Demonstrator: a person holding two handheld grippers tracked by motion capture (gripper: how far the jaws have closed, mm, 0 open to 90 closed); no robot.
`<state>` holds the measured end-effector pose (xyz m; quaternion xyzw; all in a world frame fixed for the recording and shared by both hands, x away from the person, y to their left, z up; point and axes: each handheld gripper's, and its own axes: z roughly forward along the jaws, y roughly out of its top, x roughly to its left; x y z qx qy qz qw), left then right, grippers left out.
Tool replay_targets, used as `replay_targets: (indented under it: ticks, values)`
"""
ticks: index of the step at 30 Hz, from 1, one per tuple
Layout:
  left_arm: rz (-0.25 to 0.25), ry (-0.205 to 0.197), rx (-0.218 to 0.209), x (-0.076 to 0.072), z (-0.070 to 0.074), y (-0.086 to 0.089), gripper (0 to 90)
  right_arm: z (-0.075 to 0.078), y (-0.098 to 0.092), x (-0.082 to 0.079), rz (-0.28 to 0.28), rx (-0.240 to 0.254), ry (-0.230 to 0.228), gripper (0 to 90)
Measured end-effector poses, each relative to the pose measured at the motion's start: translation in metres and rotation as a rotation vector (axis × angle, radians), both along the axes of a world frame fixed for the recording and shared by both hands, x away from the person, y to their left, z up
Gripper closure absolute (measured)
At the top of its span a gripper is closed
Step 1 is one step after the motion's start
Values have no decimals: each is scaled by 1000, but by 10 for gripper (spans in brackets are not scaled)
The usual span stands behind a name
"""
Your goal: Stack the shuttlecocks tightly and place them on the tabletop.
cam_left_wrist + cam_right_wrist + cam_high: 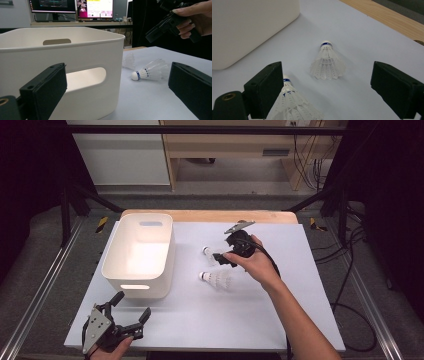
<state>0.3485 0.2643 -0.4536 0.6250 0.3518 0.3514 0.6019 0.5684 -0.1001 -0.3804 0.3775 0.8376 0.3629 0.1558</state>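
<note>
- Two shuttlecocks lie on the white table [280, 320], and our right gripper [223, 256] hovers right over them with its jaws spread wide, clamping nothing.
- In the right gripper view we see the far shuttlecock [327, 62] dead ahead between the jaws, cork tip pointing away from us, skirt toward us.
- The near shuttlecock [293, 105] sits low beside the left jaw in that view, partly tucked behind it.
- We spot the white bin [140, 255] beyond the left jaw of the right gripper, near the shuttlecocks but not touching them.
- Our left gripper [131, 309] rests at the table's near edge, jaws apart and empty, well away from both shuttlecocks.
- Looking along its jaws, we get the bin wall just ahead, the handle slot facing us.
</note>
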Motion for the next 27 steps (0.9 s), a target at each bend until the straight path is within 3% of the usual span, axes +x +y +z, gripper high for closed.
replay_targets:
  ticks: [12, 27]
  values:
    - [-1, 0, 6, 0, 0, 0, 19, -11, 7, 6, -2, -47, 50, 160]
    - [7, -5, 1, -1, 1, 2, 20, -19, 22, 6, -3, -25, 68, 388]
